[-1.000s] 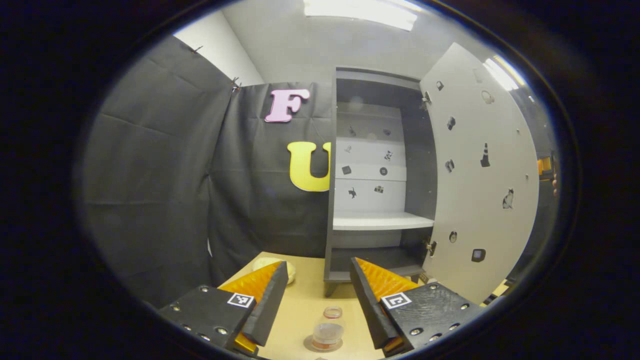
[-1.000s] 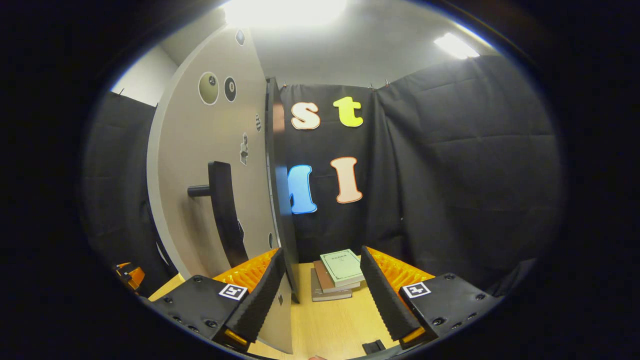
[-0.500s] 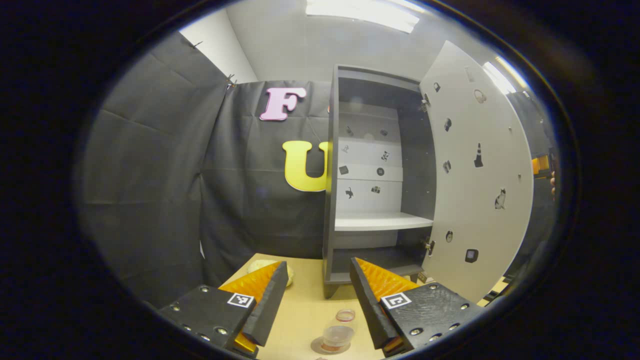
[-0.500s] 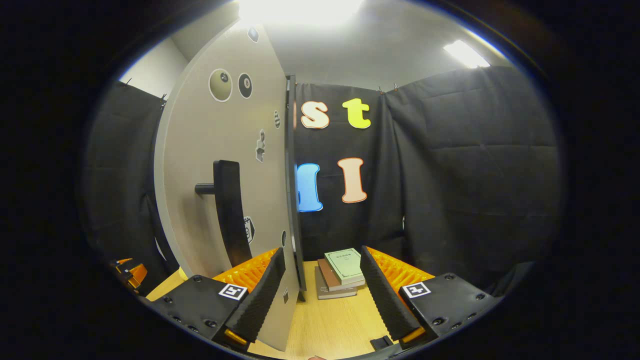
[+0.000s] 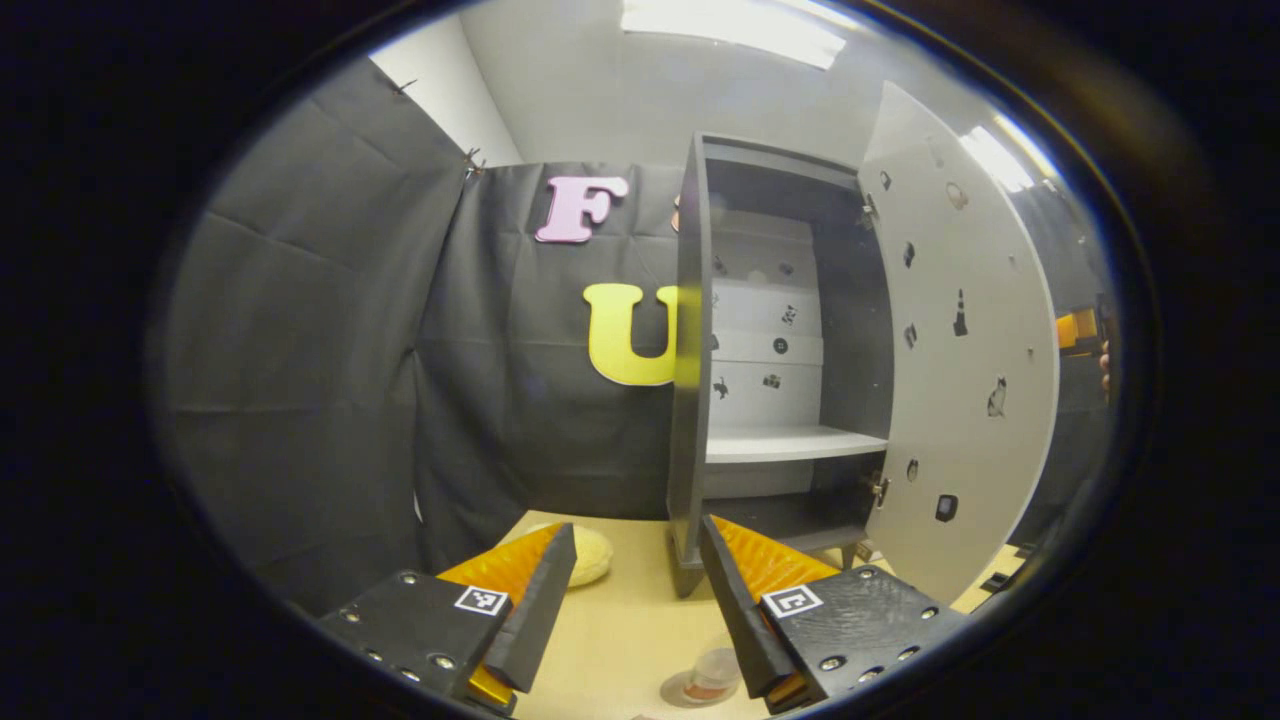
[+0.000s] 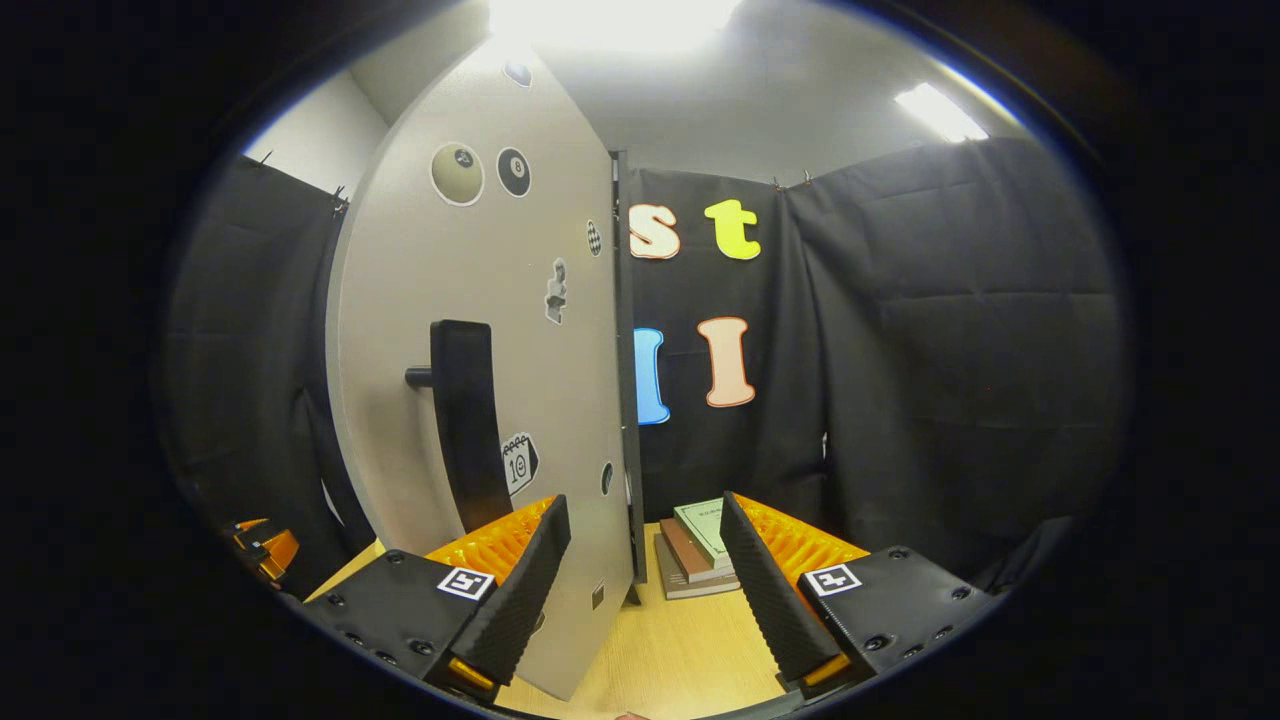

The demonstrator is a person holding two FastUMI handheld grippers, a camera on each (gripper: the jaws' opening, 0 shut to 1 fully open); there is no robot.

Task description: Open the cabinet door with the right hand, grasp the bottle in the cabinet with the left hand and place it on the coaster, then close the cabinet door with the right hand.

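Observation:
The grey cabinet point(image 5: 775, 350) stands open, its pale door point(image 5: 960, 340) swung out to the right. A small clear bottle point(image 5: 715, 672) with reddish contents stands on a round coaster point(image 5: 683, 692) on the wooden table, just beside one finger of my left gripper point(image 5: 635, 532). That gripper is open, holds nothing and sits above and behind the bottle. My right gripper point(image 6: 644, 502) is open at the door's outer face point(image 6: 480, 300), with the door's lower edge running between its fingers. The dark handle point(image 6: 462, 420) is up and to its left.
A stack of books point(image 6: 700, 548) lies on the table past the door's edge. A pale round object point(image 5: 590, 552) rests left of the cabinet. The left gripper point(image 6: 258, 545) shows low beyond the door. The right gripper point(image 5: 1078, 330) and a fingertip peek past the door.
The left gripper view has shifted left, so the bottle and coaster slid to its lower right corner. In the right gripper view the door's outer face and handle have moved right and look broader.

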